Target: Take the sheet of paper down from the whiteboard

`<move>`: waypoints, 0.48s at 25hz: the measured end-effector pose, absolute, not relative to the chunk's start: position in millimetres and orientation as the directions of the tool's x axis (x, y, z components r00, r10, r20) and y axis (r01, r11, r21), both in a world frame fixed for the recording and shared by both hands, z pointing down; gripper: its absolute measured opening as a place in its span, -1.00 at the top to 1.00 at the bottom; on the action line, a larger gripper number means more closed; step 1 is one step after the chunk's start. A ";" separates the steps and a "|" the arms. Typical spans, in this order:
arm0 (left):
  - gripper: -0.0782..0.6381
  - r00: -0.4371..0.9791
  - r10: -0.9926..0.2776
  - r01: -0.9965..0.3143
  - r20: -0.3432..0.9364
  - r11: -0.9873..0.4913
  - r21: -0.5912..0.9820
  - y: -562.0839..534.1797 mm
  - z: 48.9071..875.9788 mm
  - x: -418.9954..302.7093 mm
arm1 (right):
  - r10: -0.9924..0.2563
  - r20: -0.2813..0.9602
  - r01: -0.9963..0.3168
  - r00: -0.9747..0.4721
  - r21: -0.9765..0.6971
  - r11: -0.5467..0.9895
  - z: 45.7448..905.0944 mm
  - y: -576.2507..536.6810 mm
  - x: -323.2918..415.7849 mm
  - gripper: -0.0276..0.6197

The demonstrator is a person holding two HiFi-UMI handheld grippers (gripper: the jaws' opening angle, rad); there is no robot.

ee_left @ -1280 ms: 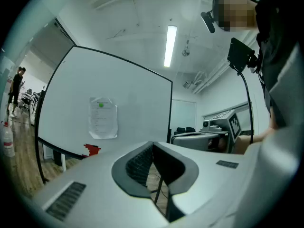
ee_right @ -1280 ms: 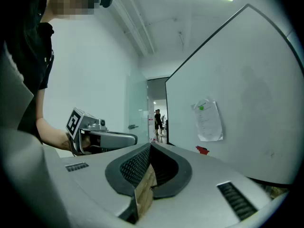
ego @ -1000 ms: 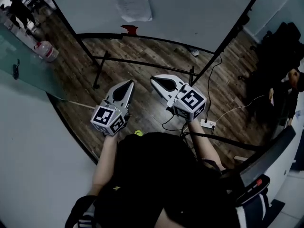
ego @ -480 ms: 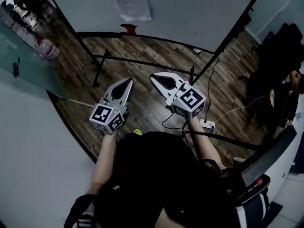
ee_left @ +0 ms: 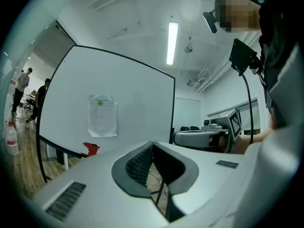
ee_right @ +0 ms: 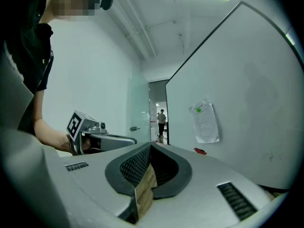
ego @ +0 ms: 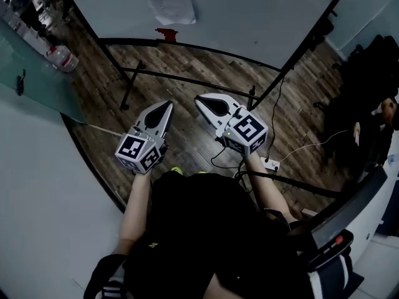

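Sheet of paper hangs on the whiteboard, well apart from both of your grippers. Nearest you, your left gripper and right gripper are side by side, pointing level toward the board. Each has its jaws pressed together, with nothing between them. Below them is a dark wood-plank floor, crossed by the black bars of the board's stand. Farther on, a small red object sits at the board's lower edge. The sheet hangs just above it, on the left part of the board, with a green dot near its top.
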State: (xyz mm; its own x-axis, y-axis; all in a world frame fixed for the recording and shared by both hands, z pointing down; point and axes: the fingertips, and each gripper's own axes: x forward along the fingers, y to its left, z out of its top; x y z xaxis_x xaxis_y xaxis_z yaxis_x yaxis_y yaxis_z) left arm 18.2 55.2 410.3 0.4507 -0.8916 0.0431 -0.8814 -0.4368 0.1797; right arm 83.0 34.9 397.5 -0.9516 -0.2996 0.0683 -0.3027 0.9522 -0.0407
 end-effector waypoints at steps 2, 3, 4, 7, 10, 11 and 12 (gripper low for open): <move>0.71 0.444 -0.895 -0.885 0.044 -0.431 0.176 53.9 410.1 20.6 | -0.296 0.066 -0.299 -0.953 -0.042 0.953 397.9 33.5 85.5 0.83; 0.71 0.441 -0.896 -0.887 0.046 -0.428 0.173 53.5 409.8 22.1 | -0.291 0.062 -0.294 -0.955 -0.041 0.955 396.4 33.8 86.1 0.83; 0.71 0.438 -0.898 -0.889 0.047 -0.425 0.170 53.4 409.3 23.6 | -0.285 0.059 -0.287 -0.957 -0.041 0.957 395.0 34.7 86.5 0.83; 0.71 0.433 -0.900 -0.893 0.050 -0.420 0.164 53.3 407.9 25.9 | -0.270 0.056 -0.273 -0.961 -0.044 0.961 393.0 36.0 86.7 0.83; 0.71 0.430 -0.901 -0.894 0.053 -0.416 0.167 51.1 409.3 24.8 | -0.269 0.056 -0.272 -0.962 -0.046 0.961 394.2 33.6 86.7 0.83; 0.71 0.429 -0.901 -0.894 0.055 -0.416 0.168 50.4 410.3 24.0 | -0.270 0.057 -0.273 -0.961 -0.048 0.961 395.4 32.6 86.4 0.83; 0.70 0.429 -0.902 -0.894 0.057 -0.415 0.168 49.5 411.3 23.0 | -0.271 0.061 -0.275 -0.961 -0.050 0.960 397.2 31.1 86.0 0.83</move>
State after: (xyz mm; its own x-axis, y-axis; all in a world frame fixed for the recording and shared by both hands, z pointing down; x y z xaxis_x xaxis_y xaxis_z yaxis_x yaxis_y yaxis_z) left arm 23.0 49.5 411.3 0.4290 -0.9015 0.0565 -0.8942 -0.4150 0.1675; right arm 86.0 31.1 397.2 -0.9605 -0.2715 0.0610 -0.2746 0.9603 -0.0497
